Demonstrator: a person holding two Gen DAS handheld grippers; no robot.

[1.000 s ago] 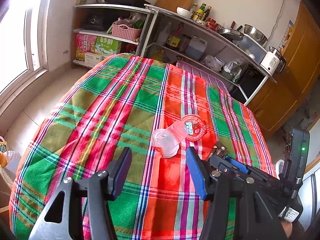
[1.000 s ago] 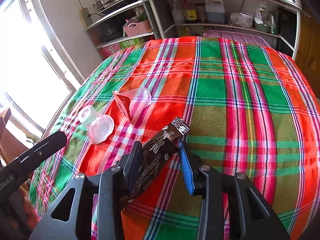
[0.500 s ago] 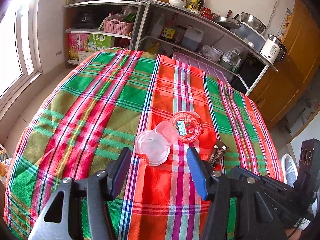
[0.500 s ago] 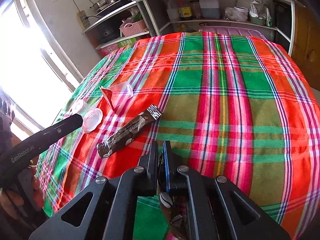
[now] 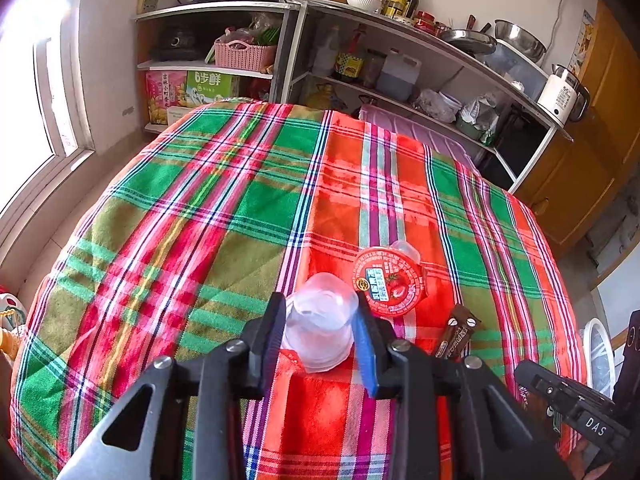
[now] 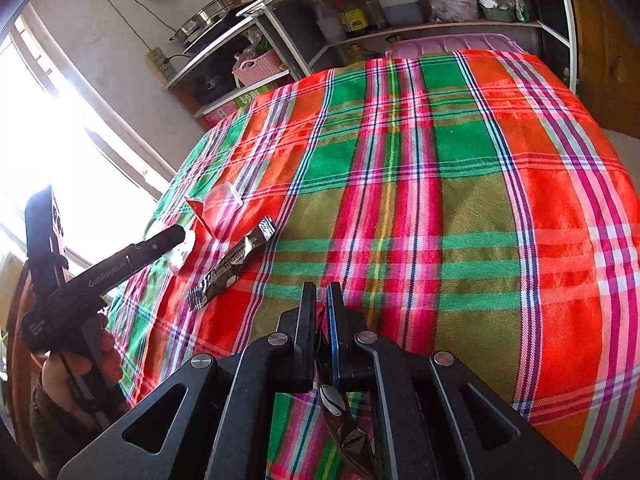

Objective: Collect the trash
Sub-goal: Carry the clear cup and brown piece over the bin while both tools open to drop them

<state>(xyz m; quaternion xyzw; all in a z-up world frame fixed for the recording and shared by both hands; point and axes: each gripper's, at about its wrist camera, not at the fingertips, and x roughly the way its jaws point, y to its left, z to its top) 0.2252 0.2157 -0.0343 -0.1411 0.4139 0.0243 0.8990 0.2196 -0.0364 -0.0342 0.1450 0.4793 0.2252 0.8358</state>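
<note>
A clear plastic cup (image 5: 320, 324) lies on its side on the plaid tablecloth (image 5: 224, 216). My left gripper (image 5: 319, 298) has it between its jaws, which are closing, and both pads touch its sides. Just right of it lie a jelly cup with a red lid (image 5: 388, 284) and a brown wrapper (image 5: 456, 332). My right gripper (image 6: 322, 286) is shut on a dark shiny wrapper (image 6: 334, 400) that hangs below its fingers. In the right wrist view the left gripper (image 6: 176, 236) sits at the clear cup (image 6: 180, 252), with the jelly cup (image 6: 216, 208) and brown wrapper (image 6: 232, 268) beside it.
Metal shelves (image 5: 304, 60) with pots, bottles and boxes stand behind the table. A window (image 5: 24, 112) is at the left and a wooden cabinet (image 5: 592, 152) at the right. A white round object (image 5: 596, 352) sits past the table's right edge. A hand (image 6: 80, 364) holds the left gripper.
My left gripper moved forward over the clear cup and its jaws came in onto it. My right gripper shut on a dark wrapper and drew away to the right of the brown wrapper.
</note>
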